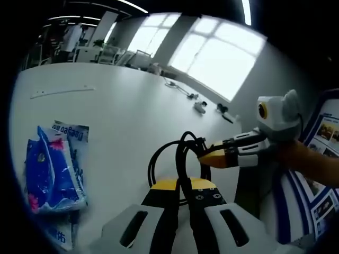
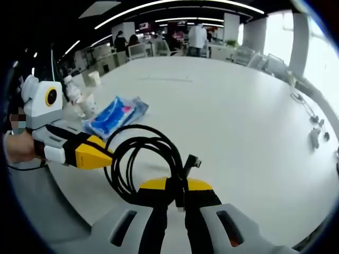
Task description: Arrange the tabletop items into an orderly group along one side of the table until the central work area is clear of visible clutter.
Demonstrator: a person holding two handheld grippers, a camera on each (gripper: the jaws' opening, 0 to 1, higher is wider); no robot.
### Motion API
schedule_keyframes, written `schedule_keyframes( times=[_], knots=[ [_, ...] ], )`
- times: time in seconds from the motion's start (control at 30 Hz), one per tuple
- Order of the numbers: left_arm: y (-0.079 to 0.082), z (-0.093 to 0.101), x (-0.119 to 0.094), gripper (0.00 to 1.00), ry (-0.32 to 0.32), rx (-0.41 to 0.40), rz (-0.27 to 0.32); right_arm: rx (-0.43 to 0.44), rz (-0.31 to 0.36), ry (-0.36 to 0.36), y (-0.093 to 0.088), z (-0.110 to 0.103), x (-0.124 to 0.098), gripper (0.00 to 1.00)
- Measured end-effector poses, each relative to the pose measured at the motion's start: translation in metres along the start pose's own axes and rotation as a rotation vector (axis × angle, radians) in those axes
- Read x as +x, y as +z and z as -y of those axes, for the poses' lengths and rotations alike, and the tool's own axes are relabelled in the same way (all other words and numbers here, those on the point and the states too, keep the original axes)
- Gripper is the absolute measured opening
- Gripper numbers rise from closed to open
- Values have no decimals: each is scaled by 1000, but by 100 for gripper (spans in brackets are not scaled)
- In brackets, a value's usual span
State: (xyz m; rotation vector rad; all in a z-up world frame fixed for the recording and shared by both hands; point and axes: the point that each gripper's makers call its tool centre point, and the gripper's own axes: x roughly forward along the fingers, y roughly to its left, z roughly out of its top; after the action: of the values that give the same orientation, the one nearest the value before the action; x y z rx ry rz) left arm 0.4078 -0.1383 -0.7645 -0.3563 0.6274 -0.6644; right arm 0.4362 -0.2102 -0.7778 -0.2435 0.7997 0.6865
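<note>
Left gripper [image 1: 183, 186]: I see its jaws closed on the black cable [image 1: 177, 159], lower centre of the left gripper view.
Right gripper [image 2: 177, 191]: closed on the same coil [image 2: 143, 159], lower centre of its view.
Blue packets [image 1: 50, 169]: flat on the white table [image 1: 127, 100], left of frame, apart from the cable.
2 bottles [image 2: 77, 95]: left edge, right gripper view.

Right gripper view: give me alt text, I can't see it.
The right gripper is shut on a coiled black cable above a white table. The left gripper, shut, comes in from the left, tip at the coil. A blue packet lies behind.
</note>
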Motion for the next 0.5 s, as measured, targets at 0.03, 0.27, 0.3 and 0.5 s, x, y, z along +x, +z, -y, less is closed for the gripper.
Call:
schedule_keyframes(
  times=[0.03, 0.27, 0.3, 0.5],
  knots=[
    [-1, -1, 2, 1, -1, -2, -3, -1, 0, -3, 0, 1, 2, 6],
    [-6, -8, 9, 1, -4, -11, -20, -6, -19, -13, -6, 6, 11, 6],
    [-7, -8, 10, 1, -7, -15, -24, -12, -19, -17, -7, 7, 13, 6],
    [-11, -12, 16, 1, -11, -23, -37, -11, -33, -16, -10, 11, 18, 7]
  ],
)
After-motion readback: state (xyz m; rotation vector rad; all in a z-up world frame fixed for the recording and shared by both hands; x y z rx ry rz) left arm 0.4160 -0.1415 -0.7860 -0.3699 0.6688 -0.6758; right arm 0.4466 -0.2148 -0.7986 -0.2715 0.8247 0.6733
